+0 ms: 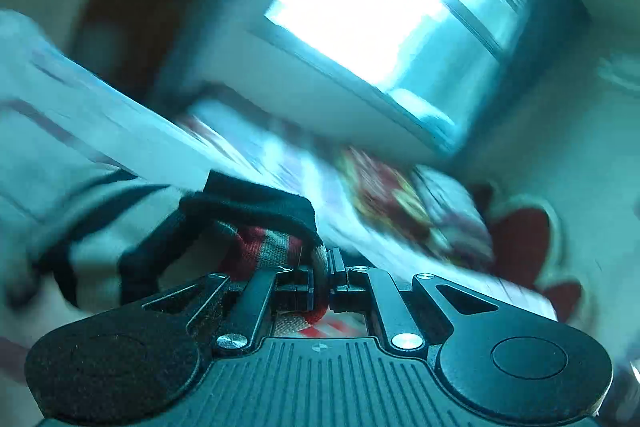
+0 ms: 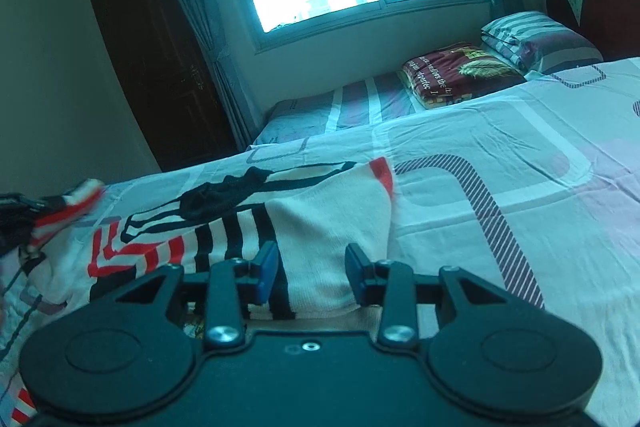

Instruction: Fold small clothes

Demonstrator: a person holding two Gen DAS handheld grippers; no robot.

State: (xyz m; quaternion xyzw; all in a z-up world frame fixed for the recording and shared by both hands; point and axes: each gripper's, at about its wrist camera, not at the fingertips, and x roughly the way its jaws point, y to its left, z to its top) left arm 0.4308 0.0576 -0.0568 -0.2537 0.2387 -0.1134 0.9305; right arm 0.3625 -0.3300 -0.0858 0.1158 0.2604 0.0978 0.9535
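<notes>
Left hand-held gripper point(image 1: 328, 279) pinches the seemingly striped knit garment point(image 2: 320, 227); right hand-held gripper point(image 2: 312, 267) gapes.

Left gripper point(image 1: 328, 277) jaws clamped tight; right gripper point(image 2: 313, 269) jaws apart.

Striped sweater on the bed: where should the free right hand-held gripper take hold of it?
Probably the cream edge of the striped sweater lying directly ahead of the open right hand-held gripper. Come in low and straight forward over the bedsheet; that edge lies flat, and the left hand-held gripper already pinches a red-striped edge.
</notes>
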